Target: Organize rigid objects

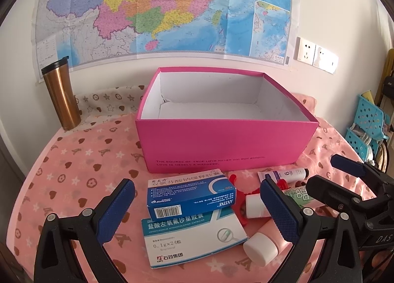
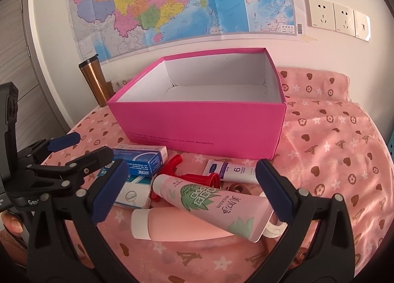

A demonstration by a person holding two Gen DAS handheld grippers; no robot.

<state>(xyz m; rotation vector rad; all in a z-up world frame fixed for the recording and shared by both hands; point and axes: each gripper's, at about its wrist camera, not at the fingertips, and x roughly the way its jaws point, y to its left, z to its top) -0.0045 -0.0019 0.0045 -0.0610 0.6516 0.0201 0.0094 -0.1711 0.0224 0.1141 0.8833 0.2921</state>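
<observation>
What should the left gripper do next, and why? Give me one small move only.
Probably lower the left gripper onto the blue medicine box and close. Its jaws stand open on either side of that box, which lies on top of the white medicine box, and the pink box behind is open with nothing in it.

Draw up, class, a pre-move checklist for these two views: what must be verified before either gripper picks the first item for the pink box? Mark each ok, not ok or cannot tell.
1. Pink box open, inside bare: ok.
2. Left gripper open and holding nothing: ok.
3. Right gripper open and holding nothing: ok.
4. Blue medicine box lies on top of the white medicine box, free to lift first: ok.
5. Pink tube lies clear of other items: not ok, it rests across a second tube and the red plastic piece.
6. Grip firm enough for the tubes: cannot tell.
</observation>
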